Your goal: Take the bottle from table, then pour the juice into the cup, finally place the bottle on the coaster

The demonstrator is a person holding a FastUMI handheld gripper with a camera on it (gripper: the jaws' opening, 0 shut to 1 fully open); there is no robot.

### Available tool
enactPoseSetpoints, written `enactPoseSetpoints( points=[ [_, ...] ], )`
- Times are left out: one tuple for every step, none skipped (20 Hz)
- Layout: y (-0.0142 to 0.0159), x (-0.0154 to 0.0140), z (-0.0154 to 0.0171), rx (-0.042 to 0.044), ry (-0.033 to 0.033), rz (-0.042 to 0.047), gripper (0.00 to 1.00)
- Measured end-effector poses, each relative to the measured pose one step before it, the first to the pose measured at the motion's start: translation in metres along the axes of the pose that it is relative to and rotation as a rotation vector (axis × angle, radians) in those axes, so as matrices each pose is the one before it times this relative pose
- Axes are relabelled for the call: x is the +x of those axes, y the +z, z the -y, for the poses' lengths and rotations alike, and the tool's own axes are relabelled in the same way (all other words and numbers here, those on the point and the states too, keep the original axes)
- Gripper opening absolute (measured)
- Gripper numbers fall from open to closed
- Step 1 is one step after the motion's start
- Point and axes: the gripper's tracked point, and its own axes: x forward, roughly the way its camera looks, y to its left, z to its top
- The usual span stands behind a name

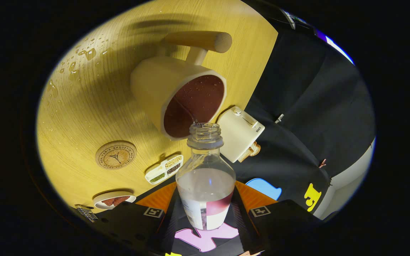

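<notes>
We are pouring, the gripper (205,213) pinching the tilted bottle (205,174) between both fingers with its open neck just over the cup (176,96), and next we are judging we must level it and carry it to the coaster (116,155) beside the cup.

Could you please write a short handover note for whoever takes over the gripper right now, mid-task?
Gripper: shut on the bottle, holding it tilted with its uncapped neck aimed at the cup.
Bottle: between the fingers, some clear liquid inside; a thin stream runs from its mouth into the cup.
Cup: cream, with a wooden handle, on the wooden table just beyond the bottle's mouth; its inside looks dark.
Coaster: round cork, bare, on the table beside the cup. Water drops lie on the table farther off.
Done: bottle picked up, pouring under way.
Left: finish pouring, bring the bottle upright, set it on the coaster.
</notes>
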Motion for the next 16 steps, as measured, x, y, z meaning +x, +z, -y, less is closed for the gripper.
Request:
enactPoseSetpoints(
  points=[
    [-0.00078,0.00075,0.00004,0.00153,0.00252,-0.0051,0.73],
    [-0.00097,0.00078,0.00011,0.0012,0.0047,-0.00341,0.73],
    [-0.00017,-0.00027,0.00002,-0.00135,0.00311,-0.00028,0.73],
    [0.00041,0.00025,0.0005,-0.00541,-0.00001,0.00121,0.73],
    [0.00027,-0.00037,0.00018,-0.00379,-0.00033,0.0019,0.73],
    [0.00004,-0.00046,-0.00049,-0.00049,-0.00135,-0.00011,0.73],
    [-0.00084,-0.00051,0.00027,0.00176,-0.00063,-0.00104,0.73],
    [-0.0007,0.0008,0.00034,0.00313,-0.0036,-0.00156,0.73],
    [-0.00023,0.00002,0.00054,0.00123,-0.00345,-0.00026,0.73],
    [-0.00043,0.00035,-0.0006,-0.00009,-0.00085,-0.00262,0.73],
    [-0.00043,0.00015,0.00017,-0.00022,-0.00081,-0.00021,0.73],
    [0.00003,0.00018,0.00007,-0.00058,-0.00143,-0.00061,0.73],
    [-0.00015,0.00008,0.0001,-0.00067,-0.00045,0.00026,0.73],
    [-0.00003,0.00002,0.00012,-0.00163,-0.00292,0.00068,0.73],
    [-0.00032,-0.00047,-0.00009,-0.0014,-0.00069,0.00104,0.73],
    [0.00042,0.00047,-0.00016,-0.00078,-0.00163,0.00049,0.73]
  ],
)
